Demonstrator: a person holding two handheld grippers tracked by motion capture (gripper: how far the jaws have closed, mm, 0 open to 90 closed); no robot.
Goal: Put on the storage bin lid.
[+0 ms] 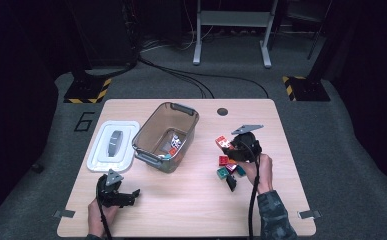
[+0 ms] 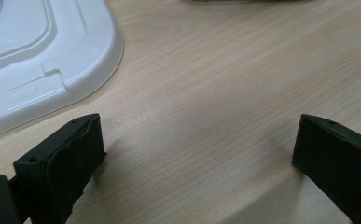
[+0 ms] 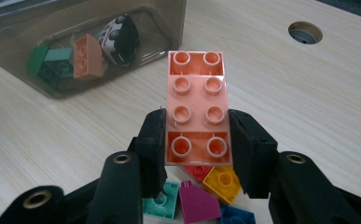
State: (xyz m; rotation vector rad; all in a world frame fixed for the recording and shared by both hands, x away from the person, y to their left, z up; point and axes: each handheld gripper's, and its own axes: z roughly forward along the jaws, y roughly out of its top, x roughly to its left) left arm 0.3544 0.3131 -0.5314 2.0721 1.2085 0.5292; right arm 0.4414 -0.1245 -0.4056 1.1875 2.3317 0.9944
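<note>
Salmon brick (image 3: 197,107) sits clamped in our right gripper (image 3: 197,140) above the loose bricks (image 1: 229,167); our left gripper (image 2: 199,149) rests wide open, empty, near the white lid (image 2: 33,60).

- The clear plastic bin (image 1: 167,135) sits at the wooden table's (image 1: 196,205) centre, toy blocks inside it.
- The white plastic lid (image 1: 112,145) lies flat just beside the bin, at its nine o'clock.
- The loose pile of toy bricks (image 1: 229,167) lies at the bin's four o'clock.
- The small round hole in the table (image 1: 222,111) sits at the bin's two o'clock.
</note>
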